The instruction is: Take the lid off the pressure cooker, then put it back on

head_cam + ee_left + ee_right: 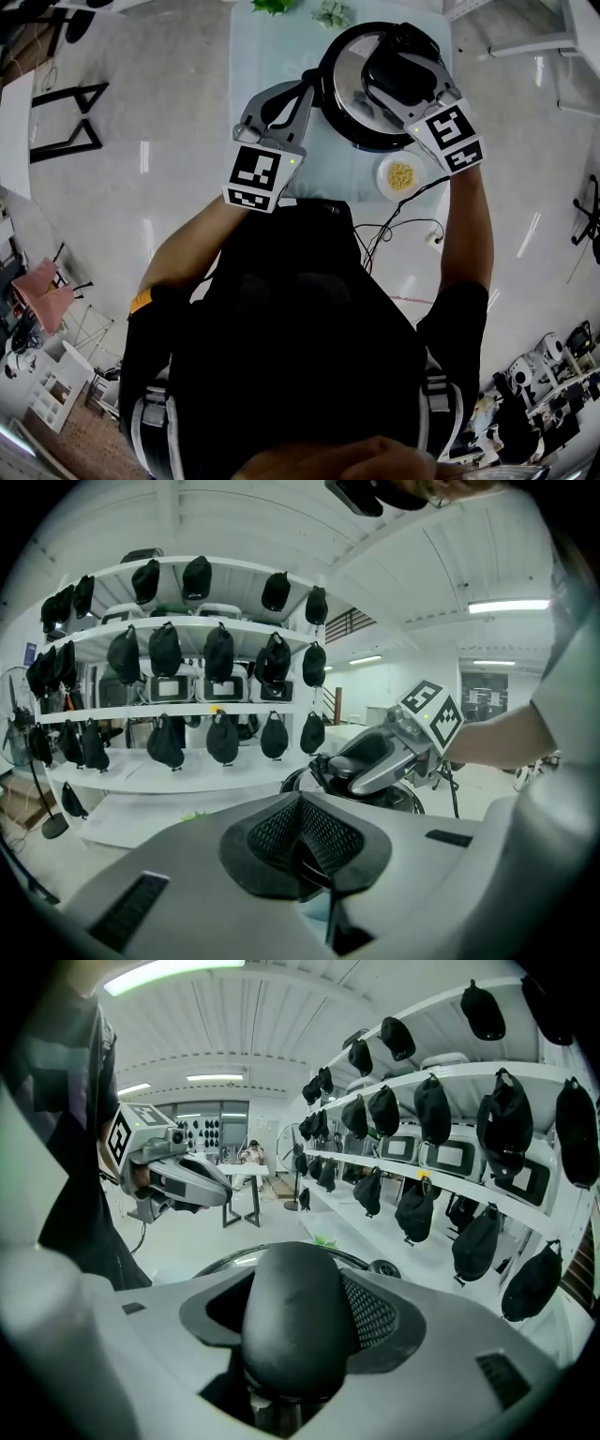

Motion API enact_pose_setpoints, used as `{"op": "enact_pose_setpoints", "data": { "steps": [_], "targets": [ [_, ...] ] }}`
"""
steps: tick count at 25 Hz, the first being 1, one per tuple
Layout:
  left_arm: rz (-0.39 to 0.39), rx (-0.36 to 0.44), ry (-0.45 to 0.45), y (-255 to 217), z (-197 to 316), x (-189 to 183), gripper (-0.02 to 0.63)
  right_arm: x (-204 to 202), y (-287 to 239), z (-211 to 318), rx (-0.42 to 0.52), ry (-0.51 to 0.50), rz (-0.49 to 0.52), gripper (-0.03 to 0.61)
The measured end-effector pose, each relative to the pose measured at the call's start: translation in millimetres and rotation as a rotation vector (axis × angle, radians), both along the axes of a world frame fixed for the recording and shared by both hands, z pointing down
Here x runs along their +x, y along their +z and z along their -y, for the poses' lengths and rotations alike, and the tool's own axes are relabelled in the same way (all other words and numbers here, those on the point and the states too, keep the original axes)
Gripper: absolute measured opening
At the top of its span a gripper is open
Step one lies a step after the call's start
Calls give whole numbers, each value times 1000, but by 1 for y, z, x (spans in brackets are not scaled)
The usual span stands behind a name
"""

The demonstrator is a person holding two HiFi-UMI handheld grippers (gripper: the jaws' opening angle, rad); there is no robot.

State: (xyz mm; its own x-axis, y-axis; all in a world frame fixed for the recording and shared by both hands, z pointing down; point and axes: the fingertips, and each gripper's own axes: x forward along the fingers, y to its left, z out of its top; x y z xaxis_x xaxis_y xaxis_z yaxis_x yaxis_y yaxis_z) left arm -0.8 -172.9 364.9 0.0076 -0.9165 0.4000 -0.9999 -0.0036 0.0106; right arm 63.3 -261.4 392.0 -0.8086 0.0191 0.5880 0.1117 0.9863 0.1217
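Note:
The pressure cooker (pixel 349 94) stands on a pale table (pixel 267 52), its shiny lid on top with a black handle (pixel 401 67) across it. My right gripper (pixel 403 75) is over the lid, and in the right gripper view the black handle (pixel 298 1321) fills the gap between the jaws, with the pads against it. The lid's rim (pixel 234 1262) shows just beyond. My left gripper (pixel 307 89) hovers at the cooker's left side, jaws together and nothing between them (pixel 302 850). From the left gripper view the right gripper (pixel 367 759) sits on the cooker (pixel 412 799).
A small white bowl of yellow food (pixel 400 175) sits on the table near the cooker. Green plants (pixel 330 13) stand at the table's far edge. A black cable (pixel 403 230) hangs off the near side. White shelves with dark hanging bags (pixel 187 649) stand beyond the table.

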Motion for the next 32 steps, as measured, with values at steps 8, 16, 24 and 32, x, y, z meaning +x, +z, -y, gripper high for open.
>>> {"op": "enact_pose_setpoints", "data": {
  "steps": [8,16,24,32],
  "targets": [
    [-2,23,19,-11,-4,0,8,2,-12,-8,-3,30,13,287],
    [-8,54,61,-22,-13,-1,8,7,-64,-14,12,122,120,287],
    [-22,78,162,-30,-29,-3,8,24,-71,-47,40,245,86,287],
    [-59,93,301,-27,-47,-15,8,36,-66,-96,30,435,47,287]
  ]
}}
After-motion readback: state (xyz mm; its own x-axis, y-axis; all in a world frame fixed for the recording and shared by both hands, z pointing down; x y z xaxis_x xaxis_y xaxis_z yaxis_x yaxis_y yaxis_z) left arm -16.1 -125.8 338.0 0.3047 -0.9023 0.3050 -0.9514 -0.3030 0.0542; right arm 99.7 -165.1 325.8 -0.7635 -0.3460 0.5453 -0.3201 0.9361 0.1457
